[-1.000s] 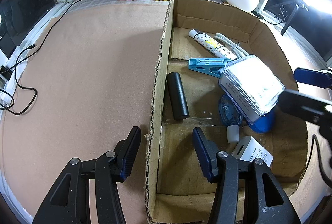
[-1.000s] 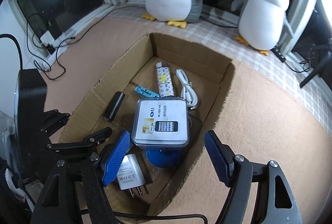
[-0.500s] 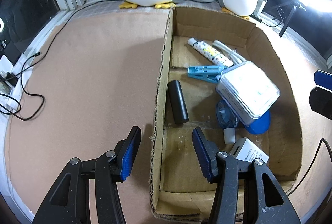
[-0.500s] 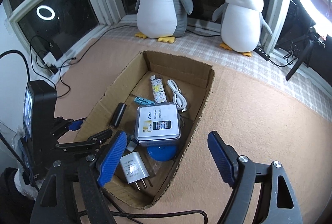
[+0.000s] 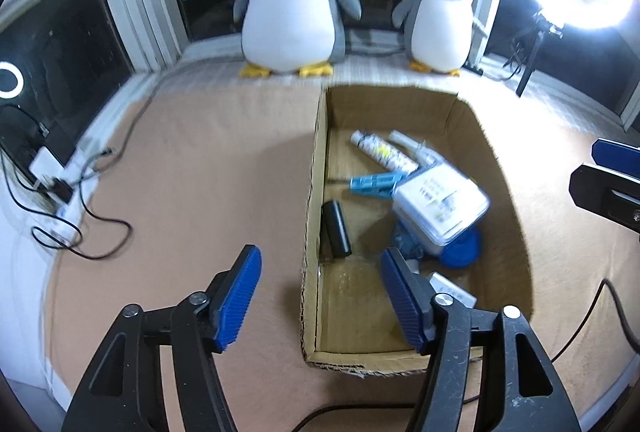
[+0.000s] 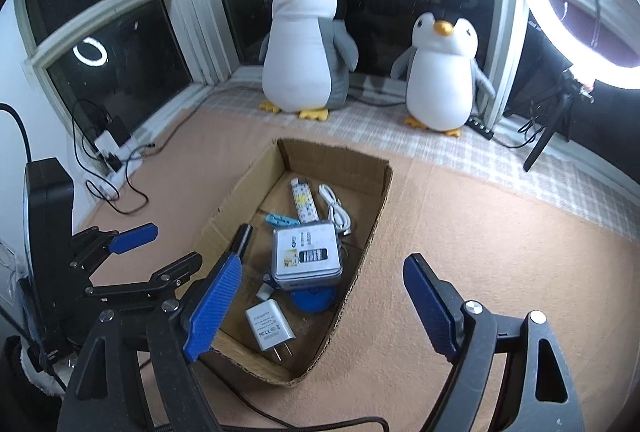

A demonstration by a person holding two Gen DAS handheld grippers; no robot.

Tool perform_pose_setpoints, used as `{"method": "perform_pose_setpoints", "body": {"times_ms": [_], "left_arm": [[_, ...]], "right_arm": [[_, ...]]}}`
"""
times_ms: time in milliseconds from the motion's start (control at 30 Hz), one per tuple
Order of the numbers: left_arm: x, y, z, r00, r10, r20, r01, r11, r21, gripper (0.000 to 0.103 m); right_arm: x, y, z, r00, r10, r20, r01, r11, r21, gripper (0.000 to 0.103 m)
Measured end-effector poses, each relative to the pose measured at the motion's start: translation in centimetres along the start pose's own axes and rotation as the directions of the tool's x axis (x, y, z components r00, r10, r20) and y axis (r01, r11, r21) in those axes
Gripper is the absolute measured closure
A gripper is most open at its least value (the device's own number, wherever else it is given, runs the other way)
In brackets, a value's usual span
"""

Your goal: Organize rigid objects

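Observation:
An open cardboard box (image 5: 504,192) (image 6: 372,232) sits on the tan mat. In it lie a black cylinder (image 5: 337,229) (image 6: 242,241), a blue clip (image 5: 374,183) (image 6: 281,220), a patterned tube (image 5: 382,152) (image 6: 304,201), a white cable (image 6: 336,210), a clear-lidded case (image 5: 442,206) (image 6: 306,259) on a blue disc (image 5: 464,252) (image 6: 314,299), and a white charger (image 6: 269,324) (image 5: 452,290). My left gripper (image 5: 320,300) (image 6: 156,248) is open and empty above the box's near left corner. My right gripper (image 6: 320,306) is open and empty, high over the box's near end.
Two plush penguins (image 5: 294,20) (image 6: 440,72) stand on the window ledge behind the box. A lit ring light (image 6: 576,4) on a tripod stands at the right. Black cables and a power strip (image 5: 52,184) lie at the mat's left edge.
Both grippers have risen and drawn back from the box, so it looks smaller and the penguins and ring light come into view. Both stay open and empty.

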State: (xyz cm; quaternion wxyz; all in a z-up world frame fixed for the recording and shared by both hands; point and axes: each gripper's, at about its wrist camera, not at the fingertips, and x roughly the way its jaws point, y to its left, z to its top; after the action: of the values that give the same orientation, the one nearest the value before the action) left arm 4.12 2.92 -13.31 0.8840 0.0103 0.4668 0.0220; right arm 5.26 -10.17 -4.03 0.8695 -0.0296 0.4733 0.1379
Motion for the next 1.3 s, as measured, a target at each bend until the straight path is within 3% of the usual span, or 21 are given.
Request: {"method": "perform_pose_setpoints", "body": {"times_ms": [433,567,800,1300], "left_arm": [[-6.0,-1.1,0.6,0.995,0.017,0.095,-0.018,1.0,0.011,0.036],[-7.8,-1.0,0.4,0.991,0.027,0.131,-0.028,1.0,0.004,0.029],[-10.4,-1.2,0.3,0.984,0.023,0.177,-0.024,1.0,0.002,0.027],[-11.7,-1.5,0.2,0.98,0.012,0.196,-0.013,1.0,0.002,0.02]], "right_arm": [[-3.9,-0.3,-1.1,0.993,-0.06,0.097,0.056,0.997,0.045,0.018],[-5.3,-0.5,-1.9,0.988,-0.079,0.134,0.069,0.994,0.081,0.017],[-6.8,-0.6,-2.6,0.977,-0.106,0.187,0.083,0.989,0.126,0.013],[-7.1,-0.9,-2.9,0.972,-0.133,0.192,0.107,0.984,0.14,0.011]]}}
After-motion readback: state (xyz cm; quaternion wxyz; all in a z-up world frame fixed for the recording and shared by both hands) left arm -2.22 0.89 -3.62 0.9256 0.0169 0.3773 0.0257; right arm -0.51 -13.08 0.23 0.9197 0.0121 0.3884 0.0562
